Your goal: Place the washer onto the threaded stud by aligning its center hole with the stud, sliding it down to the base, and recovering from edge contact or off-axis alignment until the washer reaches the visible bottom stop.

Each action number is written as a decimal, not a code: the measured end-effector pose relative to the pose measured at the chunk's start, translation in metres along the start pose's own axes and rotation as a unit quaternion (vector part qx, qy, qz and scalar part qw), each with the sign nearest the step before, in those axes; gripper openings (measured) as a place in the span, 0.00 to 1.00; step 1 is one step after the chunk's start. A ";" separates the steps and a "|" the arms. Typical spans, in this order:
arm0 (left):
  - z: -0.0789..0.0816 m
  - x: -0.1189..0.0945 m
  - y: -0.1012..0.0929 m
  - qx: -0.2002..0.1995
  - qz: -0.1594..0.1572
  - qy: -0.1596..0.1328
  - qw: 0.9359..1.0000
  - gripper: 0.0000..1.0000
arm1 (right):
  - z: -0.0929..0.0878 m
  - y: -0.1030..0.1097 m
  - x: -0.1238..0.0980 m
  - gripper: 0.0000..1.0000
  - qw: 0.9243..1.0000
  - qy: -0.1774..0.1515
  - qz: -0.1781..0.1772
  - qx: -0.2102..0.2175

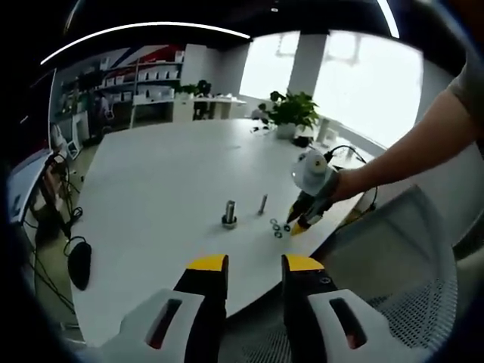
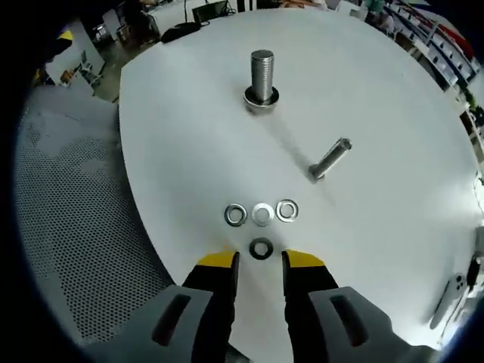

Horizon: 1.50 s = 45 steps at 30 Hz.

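The right tongs [image 2: 260, 261] stand slightly parted and empty, tips just short of a dark washer [image 2: 261, 248] near the table [image 2: 393, 113] edge; three more washers [image 2: 262, 213] lie in a row beyond it; the threaded stud [image 2: 262, 78] stands upright further in, a loose bolt [image 2: 330, 159] lying beside it; the left tongs [image 1: 254, 265] hover apart, holding nothing; no writing is legible.

You are getting blown-out daylight from the windows [image 1: 363, 83], soft shadows trailing across the glaring white bench [image 2: 378, 113], fisheye bending edges.
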State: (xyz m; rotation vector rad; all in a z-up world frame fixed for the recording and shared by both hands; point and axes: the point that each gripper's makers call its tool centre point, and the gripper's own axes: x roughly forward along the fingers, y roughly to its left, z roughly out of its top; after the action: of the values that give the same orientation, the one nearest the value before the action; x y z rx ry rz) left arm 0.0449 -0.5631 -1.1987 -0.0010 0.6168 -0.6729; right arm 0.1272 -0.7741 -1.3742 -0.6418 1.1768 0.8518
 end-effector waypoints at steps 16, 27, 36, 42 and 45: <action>-0.002 0.001 -0.001 0.003 -0.002 0.005 1.000 0.25 | 0.005 0.006 0.003 0.14 0.995 0.068 0.020 -0.073; -0.002 0.000 -0.002 0.004 -0.006 0.004 1.000 0.24 | 0.005 0.003 0.003 0.14 0.994 0.095 0.017 -0.041; 0.000 0.000 -0.002 0.005 -0.007 0.000 1.000 0.23 | 0.004 0.007 0.000 0.13 0.997 0.072 -0.008 -0.038; -0.001 -0.001 -0.002 0.003 -0.006 0.001 1.000 0.23 | 0.005 0.006 0.002 0.13 0.998 0.057 -0.002 -0.029; 0.000 -0.001 -0.001 0.003 -0.005 0.000 1.000 0.23 | 0.003 0.009 0.001 0.13 0.997 0.063 -0.003 -0.047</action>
State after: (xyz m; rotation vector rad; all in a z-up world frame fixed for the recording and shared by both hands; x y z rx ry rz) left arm 0.0436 -0.5638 -1.1985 0.0011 0.6149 -0.6853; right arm 0.1215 -0.7663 -1.3745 -0.7858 1.2529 0.8751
